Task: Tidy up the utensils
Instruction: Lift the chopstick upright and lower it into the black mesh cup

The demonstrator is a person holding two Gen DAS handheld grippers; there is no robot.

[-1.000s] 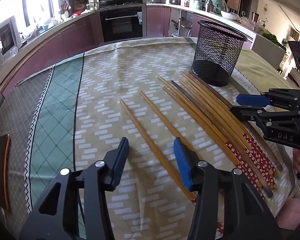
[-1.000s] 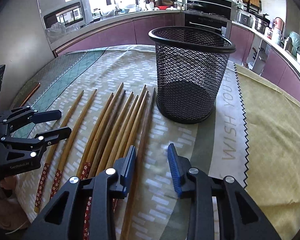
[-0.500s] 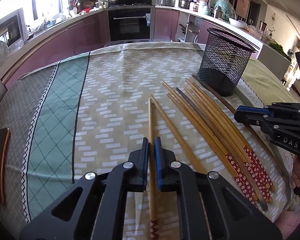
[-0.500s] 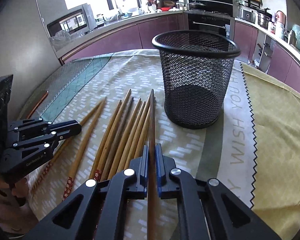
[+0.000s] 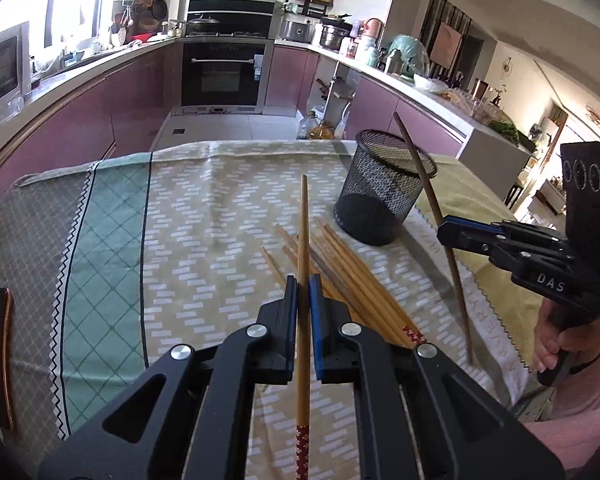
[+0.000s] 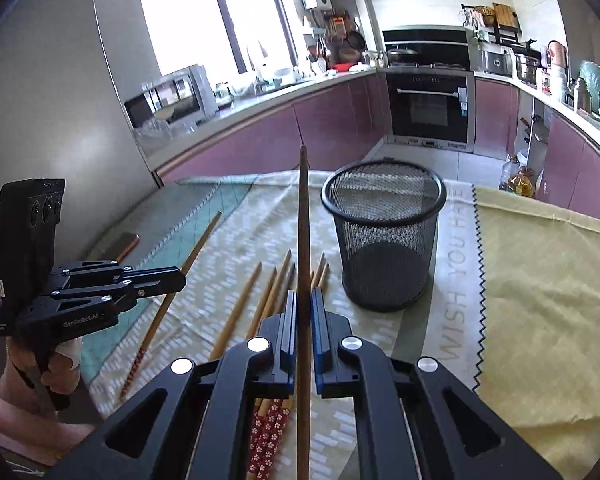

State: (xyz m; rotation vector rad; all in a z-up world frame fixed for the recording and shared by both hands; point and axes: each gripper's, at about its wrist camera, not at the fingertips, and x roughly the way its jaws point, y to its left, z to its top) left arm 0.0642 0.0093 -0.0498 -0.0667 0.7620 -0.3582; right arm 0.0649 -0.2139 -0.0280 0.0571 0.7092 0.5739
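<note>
Here, both grippers hold one chopstick each, lifted clear of the table. The left gripper [image 5: 303, 280] is clamped on a light wooden chopstick [image 5: 304, 216]; the stick runs straight forward between the blue pads, its red flowered end trailing back under the gripper body. The right gripper [image 6: 303, 294] is clamped likewise on a dark brown chopstick [image 6: 303, 216], which points forward and up, its tip just left of the mesh cup [image 6: 384, 240] in the right wrist view. From the left wrist view the dark stick [image 5: 424, 184] stands steeply tilted in the right gripper's [image 5: 454, 230] grip, crossing in front of the cup's [image 5: 376, 196] rim.

The cup stands upright on the patterned tablecloth [image 5: 204, 216], ahead of both grippers. The remaining chopsticks [image 5: 352, 280] lie in a loose bundle on the cloth, between the two grippers and just short of the cup, red patterned ends [image 6: 270, 428] toward the person.
</note>
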